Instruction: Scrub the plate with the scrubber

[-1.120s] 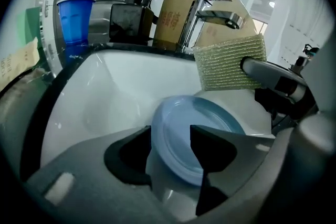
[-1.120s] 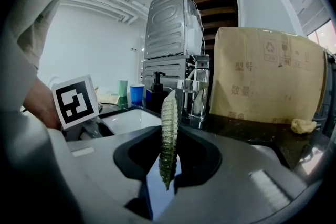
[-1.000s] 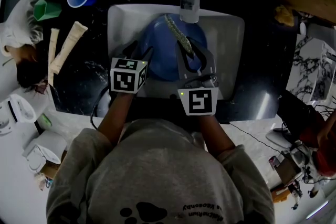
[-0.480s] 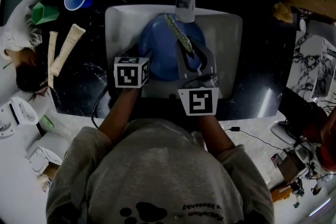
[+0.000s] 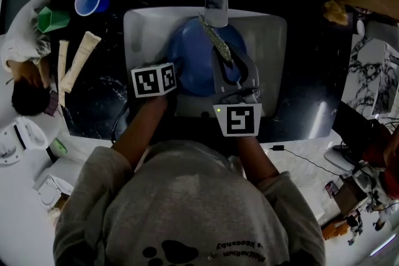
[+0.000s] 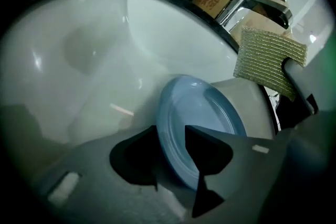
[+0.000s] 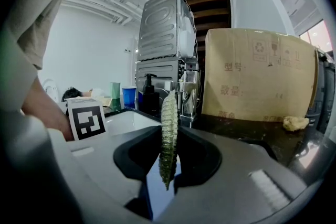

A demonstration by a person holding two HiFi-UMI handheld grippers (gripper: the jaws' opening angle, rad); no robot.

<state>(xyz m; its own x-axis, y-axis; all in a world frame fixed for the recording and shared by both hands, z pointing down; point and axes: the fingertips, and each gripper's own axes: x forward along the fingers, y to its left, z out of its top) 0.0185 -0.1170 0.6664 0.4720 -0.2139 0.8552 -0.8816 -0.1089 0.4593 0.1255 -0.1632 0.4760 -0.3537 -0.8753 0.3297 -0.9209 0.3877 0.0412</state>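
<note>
Rolled and lowered, left tongs (image 6: 171, 136) have just been closing round the plate (image 6: 205, 113) rim, not yet clamped; a firm grip is needed before the scrubber (image 7: 169, 128), pinched in right tongs (image 7: 167, 165), is applied.

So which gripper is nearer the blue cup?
Left. Left gripper, jaws just closing over the blue plate's rim, is at the sink side toward the blue cup; right gripper, holding the scrubber, is farther across.

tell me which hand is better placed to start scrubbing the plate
Right. The right gripper is shut on the scrubber, over the plate. The left gripper has just been closing its jaws, the plate's rim between them, likely to steady it.
</note>
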